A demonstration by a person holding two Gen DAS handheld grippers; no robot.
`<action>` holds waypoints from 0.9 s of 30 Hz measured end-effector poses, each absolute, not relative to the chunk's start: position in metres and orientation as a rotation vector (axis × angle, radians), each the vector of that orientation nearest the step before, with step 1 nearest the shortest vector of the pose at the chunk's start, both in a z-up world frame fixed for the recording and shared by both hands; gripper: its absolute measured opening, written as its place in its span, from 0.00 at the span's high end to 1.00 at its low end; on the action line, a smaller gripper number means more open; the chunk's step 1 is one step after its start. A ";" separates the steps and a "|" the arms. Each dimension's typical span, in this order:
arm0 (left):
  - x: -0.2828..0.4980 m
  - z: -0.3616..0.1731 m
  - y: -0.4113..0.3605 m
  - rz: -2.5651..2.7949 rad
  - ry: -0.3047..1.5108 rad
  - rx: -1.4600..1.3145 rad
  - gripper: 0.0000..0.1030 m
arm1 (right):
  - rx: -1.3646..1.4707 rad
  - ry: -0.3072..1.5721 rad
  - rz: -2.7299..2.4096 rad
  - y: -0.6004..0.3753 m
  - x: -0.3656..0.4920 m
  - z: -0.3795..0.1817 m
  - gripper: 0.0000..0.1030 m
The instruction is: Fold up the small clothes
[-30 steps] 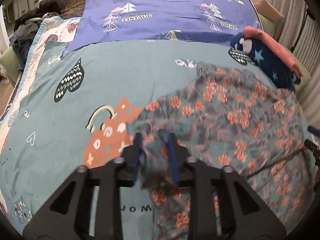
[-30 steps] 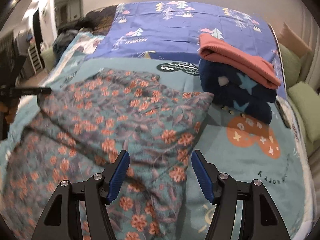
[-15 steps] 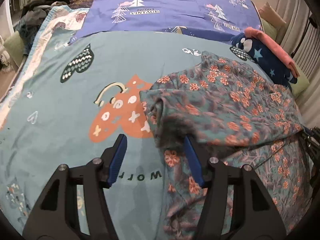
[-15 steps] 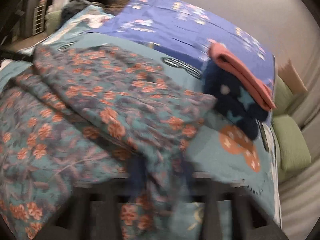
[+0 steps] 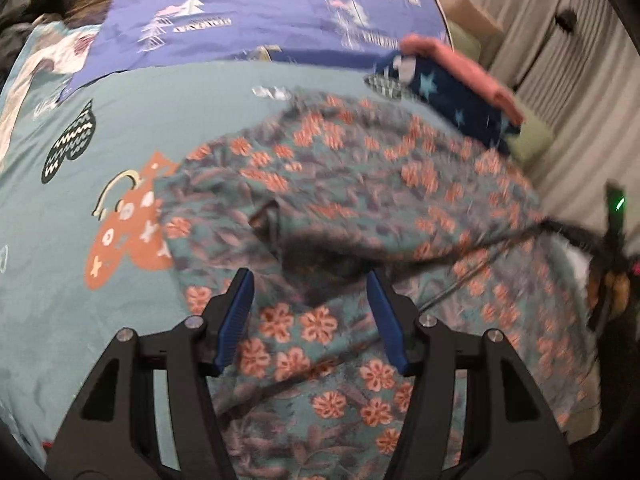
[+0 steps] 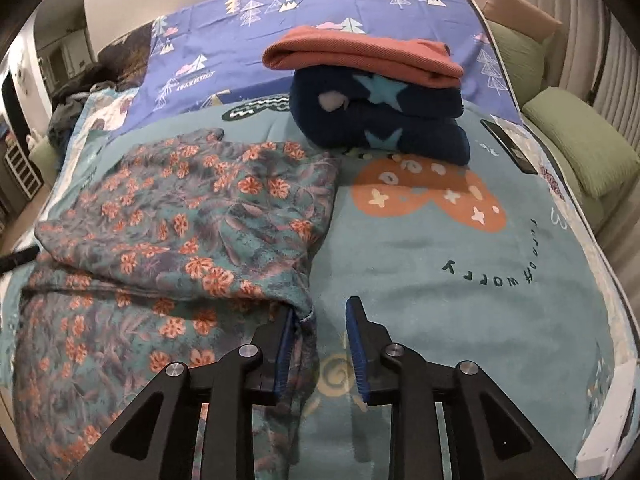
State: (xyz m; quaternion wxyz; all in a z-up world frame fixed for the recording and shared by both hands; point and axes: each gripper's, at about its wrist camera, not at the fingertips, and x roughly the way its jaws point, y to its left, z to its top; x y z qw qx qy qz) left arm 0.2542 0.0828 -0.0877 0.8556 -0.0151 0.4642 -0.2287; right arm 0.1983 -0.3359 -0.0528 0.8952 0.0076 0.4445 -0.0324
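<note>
A teal garment with orange flowers (image 6: pixel 192 220) lies on the bed, its upper part folded over the lower part. My right gripper (image 6: pixel 320 340) is at the garment's right edge and its jaws are opening. The fabric's corner hangs against the left pad (image 6: pixel 285 344), the right pad (image 6: pixel 356 344) is clear of it, and bare sheet shows in the gap. In the left wrist view the same garment (image 5: pixel 360 184) is blurred. My left gripper (image 5: pixel 310 308) stands open above its near part, the pads apart and pressing on nothing.
A folded navy star-patterned piece (image 6: pixel 380 128) with a folded salmon piece (image 6: pixel 360 54) on top sits behind the garment. A dark phone-like slab (image 6: pixel 508 146) lies at the bed's right edge, with green cushions (image 6: pixel 580 144) beyond. A purple sheet (image 6: pixel 224 40) covers the bed's far end.
My left gripper let go of the garment's edge, opened and shifted right over the cloth. My right gripper closed on the fabric, drew it over, and now its jaws have parted again.
</note>
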 end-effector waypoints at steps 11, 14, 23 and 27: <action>0.250 -0.055 0.074 -0.522 0.973 -0.073 0.98 | -0.208 0.802 0.188 -0.243 0.181 -0.024 0.74; 0.230 -0.039 0.079 -0.563 1.031 -0.075 0.98 | -0.231 0.822 0.291 -0.216 0.188 -0.029 0.70; 0.230 -0.057 0.095 -0.480 1.117 -0.079 0.97 | -0.309 0.846 0.518 -0.142 0.208 -0.054 0.70; 0.240 -0.085 0.089 -0.482 1.169 -0.086 0.71 | -0.317 0.866 0.522 -0.134 0.214 -0.057 0.70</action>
